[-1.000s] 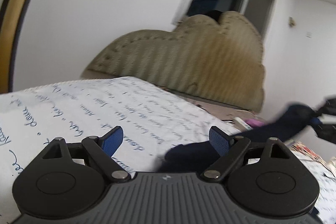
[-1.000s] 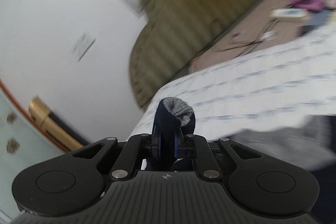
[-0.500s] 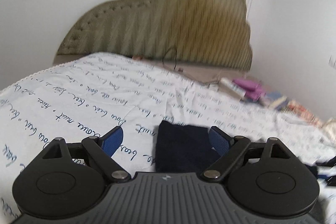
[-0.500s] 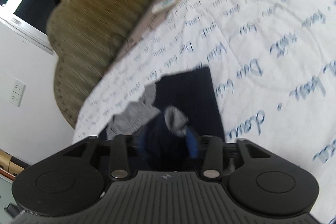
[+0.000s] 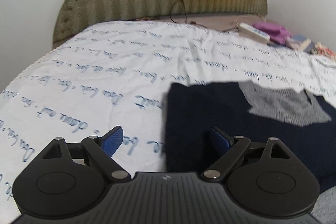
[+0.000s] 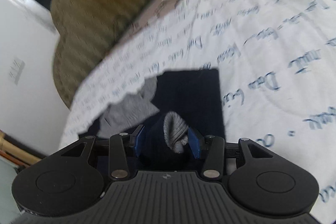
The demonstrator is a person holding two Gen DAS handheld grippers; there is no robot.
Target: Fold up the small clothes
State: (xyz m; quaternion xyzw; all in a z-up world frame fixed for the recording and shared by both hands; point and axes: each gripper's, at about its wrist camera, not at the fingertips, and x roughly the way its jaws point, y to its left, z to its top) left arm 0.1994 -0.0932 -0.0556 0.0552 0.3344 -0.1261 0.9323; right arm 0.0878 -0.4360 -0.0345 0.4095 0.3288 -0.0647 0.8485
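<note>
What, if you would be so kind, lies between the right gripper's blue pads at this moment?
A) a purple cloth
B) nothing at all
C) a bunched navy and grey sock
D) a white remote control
C: in the right wrist view the bunched navy and grey sock sits between the blue pads of the right gripper, which stand slightly apart from it.

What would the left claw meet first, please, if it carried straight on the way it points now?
Most likely the left edge of the dark navy garment lying on the bedsheet. The left claw is open, angled down at the bed, straddling that edge. Depth is unclear, so it may touch sheet and cloth together.
</note>
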